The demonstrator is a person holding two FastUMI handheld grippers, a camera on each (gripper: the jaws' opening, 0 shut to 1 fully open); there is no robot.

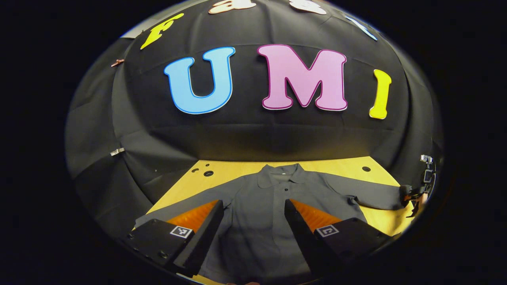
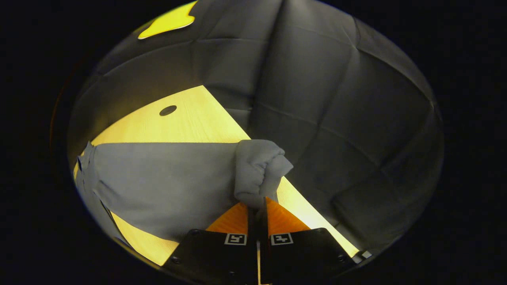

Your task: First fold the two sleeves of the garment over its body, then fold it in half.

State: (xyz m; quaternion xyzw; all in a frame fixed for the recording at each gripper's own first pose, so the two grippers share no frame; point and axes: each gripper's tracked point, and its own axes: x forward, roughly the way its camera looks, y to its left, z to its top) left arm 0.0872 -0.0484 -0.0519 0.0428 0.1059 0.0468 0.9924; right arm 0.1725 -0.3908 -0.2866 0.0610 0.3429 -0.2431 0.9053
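Lying flat on the yellow wooden tabletop [image 1: 380, 168] – a dark grey shirt [image 1: 257, 213], collar [image 1: 282, 174] at the far side, front facing up, buttons down the middle. Spread out, not folded yet. Body in the middle of the tabletop, one sleeve [image 1: 376, 196] stretched out toward the right edge.

In the left gripper view, left gripper [image 1: 253, 209] up above the shirt's lower body, fingers spread wide apart, nothing between them. Not touching the cloth, as far as can be told.

Far off on the right in that same view, the right gripper [image 1: 412, 194] at the end of the stretched sleeve, small and hard to see well.

In the right gripper view, right gripper [image 2: 257, 206] pressed together on the sleeve cuff [image 2: 259, 172] – pinching it. Cuff bunched up into a soft lump just over the fingertips, lifted a little off the wood. Rest of the sleeve [image 2: 166, 186] running away to the left, smooth and mostly flat, over the tabletop [image 2: 186, 122]. Cuff right by the tabletop's edge, with the dark booth wall [image 2: 336, 138] past it.

Round holes in the wood too: a few near the far left corner [image 1: 208, 173], one near the far right [image 1: 366, 169].
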